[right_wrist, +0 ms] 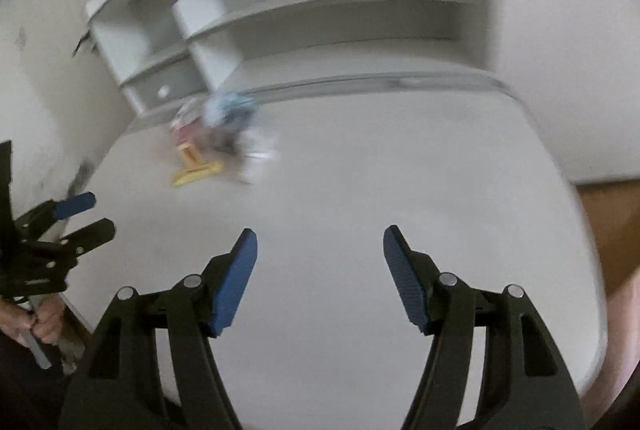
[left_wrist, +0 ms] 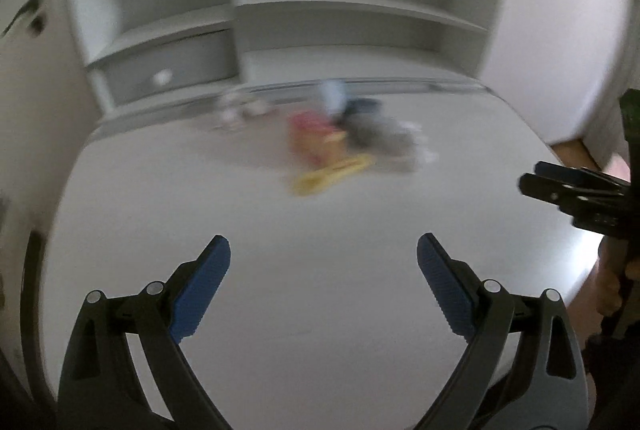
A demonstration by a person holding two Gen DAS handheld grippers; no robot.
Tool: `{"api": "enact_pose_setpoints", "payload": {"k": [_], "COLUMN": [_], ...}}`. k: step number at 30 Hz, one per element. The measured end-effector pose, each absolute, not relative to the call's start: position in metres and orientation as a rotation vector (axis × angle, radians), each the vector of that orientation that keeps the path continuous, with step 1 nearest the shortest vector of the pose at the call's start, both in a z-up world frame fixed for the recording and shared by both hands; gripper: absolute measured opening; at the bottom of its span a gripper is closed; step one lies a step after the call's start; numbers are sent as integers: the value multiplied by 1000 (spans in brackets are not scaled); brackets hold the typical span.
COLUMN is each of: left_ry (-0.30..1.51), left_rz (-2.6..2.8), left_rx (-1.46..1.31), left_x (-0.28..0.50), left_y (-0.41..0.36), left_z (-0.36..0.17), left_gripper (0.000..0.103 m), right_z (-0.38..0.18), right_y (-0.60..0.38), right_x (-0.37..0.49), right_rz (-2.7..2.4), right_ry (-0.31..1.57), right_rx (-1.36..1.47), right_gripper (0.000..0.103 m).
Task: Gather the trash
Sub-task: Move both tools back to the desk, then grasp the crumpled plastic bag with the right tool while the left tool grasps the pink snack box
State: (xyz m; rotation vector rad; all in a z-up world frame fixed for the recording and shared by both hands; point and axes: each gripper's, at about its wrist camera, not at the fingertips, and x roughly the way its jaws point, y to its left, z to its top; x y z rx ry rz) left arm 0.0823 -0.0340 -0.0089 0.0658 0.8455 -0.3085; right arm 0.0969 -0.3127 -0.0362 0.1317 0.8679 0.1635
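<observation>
A blurred pile of trash (left_wrist: pixel 340 142) lies at the far side of the white table (left_wrist: pixel 280 230): a red and orange wrapper, a yellow piece (left_wrist: pixel 332 174), grey crumpled stuff and a pale blue item. The pile also shows in the right wrist view (right_wrist: pixel 216 138), far left. My left gripper (left_wrist: pixel 323 250) is open and empty above the table's near part, well short of the pile. My right gripper (right_wrist: pixel 320 242) is open and empty too. The right gripper shows at the right edge of the left wrist view (left_wrist: pixel 568 190); the left gripper shows at the left edge of the right wrist view (right_wrist: pixel 80 218).
A white shelf unit (left_wrist: pixel 320 14) with open compartments stands behind the table against the wall. A wooden floor (right_wrist: pixel 608 214) shows past the table's right edge. Both views are motion-blurred.
</observation>
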Motion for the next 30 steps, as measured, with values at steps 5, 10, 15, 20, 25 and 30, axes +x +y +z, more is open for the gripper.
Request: {"api": "enact_pose_setpoints", "payload": {"k": [5, 10, 15, 20, 25, 30], "left_ry": [861, 870, 876, 893, 912, 910], "left_rz": [-263, -276, -320, -372, -400, -401], "left_rx": [8, 37, 87, 97, 104, 131], "left_x": [96, 115, 146, 180, 206, 222], "left_y": [5, 2, -16, -45, -65, -73], "left_z": [-14, -23, -31, -34, -42, -46], "left_gripper": [92, 92, 92, 92, 92, 91], "right_z": [-48, -58, -66, -57, -48, -44], "right_y": [-264, -246, -248, -257, -274, -287], "right_x": [156, 191, 203, 190, 170, 156], "right_rz": [195, 184, 168, 145, 139, 118], "right_ry": [927, 957, 964, 930, 913, 906], "right_rx": [63, 28, 10, 18, 55, 81], "right_gripper": [61, 53, 29, 27, 27, 27]}}
